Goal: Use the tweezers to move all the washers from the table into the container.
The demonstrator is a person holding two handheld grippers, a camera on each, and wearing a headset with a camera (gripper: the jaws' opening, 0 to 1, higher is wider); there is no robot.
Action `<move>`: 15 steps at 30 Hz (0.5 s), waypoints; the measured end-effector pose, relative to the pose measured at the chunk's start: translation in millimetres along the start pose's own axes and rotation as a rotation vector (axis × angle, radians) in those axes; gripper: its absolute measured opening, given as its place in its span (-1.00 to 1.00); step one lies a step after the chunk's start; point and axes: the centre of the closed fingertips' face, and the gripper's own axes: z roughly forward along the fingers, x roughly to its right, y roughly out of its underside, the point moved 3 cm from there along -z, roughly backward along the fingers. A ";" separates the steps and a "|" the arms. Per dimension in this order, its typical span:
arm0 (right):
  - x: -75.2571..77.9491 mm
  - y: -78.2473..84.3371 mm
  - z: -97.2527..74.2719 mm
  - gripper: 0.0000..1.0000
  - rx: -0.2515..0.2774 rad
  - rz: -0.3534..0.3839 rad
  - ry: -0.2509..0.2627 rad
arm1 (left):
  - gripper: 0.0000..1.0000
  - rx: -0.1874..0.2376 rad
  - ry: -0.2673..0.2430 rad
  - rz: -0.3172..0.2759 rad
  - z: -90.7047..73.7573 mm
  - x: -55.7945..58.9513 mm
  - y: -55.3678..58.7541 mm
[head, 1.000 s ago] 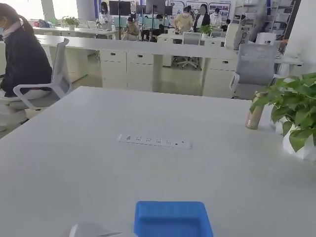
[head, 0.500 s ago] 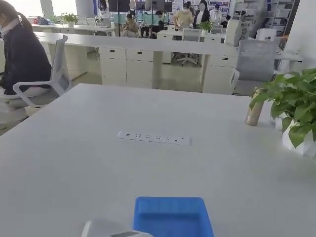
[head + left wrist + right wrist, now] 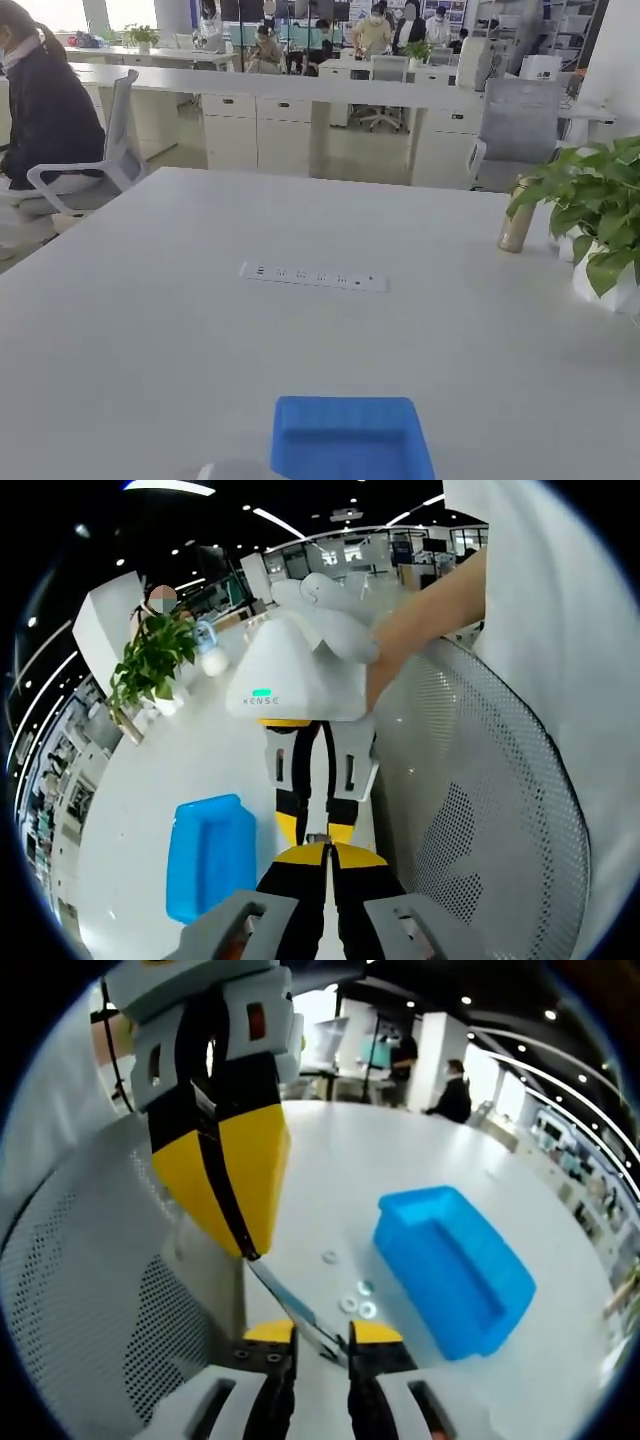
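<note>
In the head view, a blue tub [image 3: 288,440] is seen on the white table [image 3: 150,330] at the lower edge. A rounded white housing [image 3: 235,470] sits just left of it; which tongs it belongs to cannot be told. A power strip [image 3: 313,277] lies farther out, and a potted plant [image 3: 595,215] and a bottle [image 3: 517,228] stand at the right.

In the left gripper view, the left tongs [image 3: 325,852] are seen with their yellow tips pressed together. The right tongs [image 3: 315,830] are pointed straight back at them, tip to tip, with jaws set narrowly apart. The right tongs' white body is gripped from the side by a hand [image 3: 415,630], the bare forearm stretched away to the upper right. The tub lies left of both tongs, and a mesh chair back [image 3: 490,820] is close on the right.

In the right gripper view, the tweezers [image 3: 290,1300] are clamped in the closed jaws of the left tongs, which slant down from the upper left. Their thin points are set in the narrow gap between the right tongs' jaws; whether those jaws press them cannot be told. Four washers [image 3: 348,1304] lie on the table just ahead and right of the right tongs' tips, between them and the tub.
</note>
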 end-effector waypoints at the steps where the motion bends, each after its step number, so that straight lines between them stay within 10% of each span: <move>1: 0.2 1.2 0.6 -0.71 -0.003 -0.003 0.000 | -1.00 0.000 -0.001 0.003 0.3 0.3 -0.3; 15: -0.8 -3.1 1.6 -0.87 0.014 -0.089 0.010 | -1.00 0.032 -0.056 -0.019 -5.0 -9.7 -4.4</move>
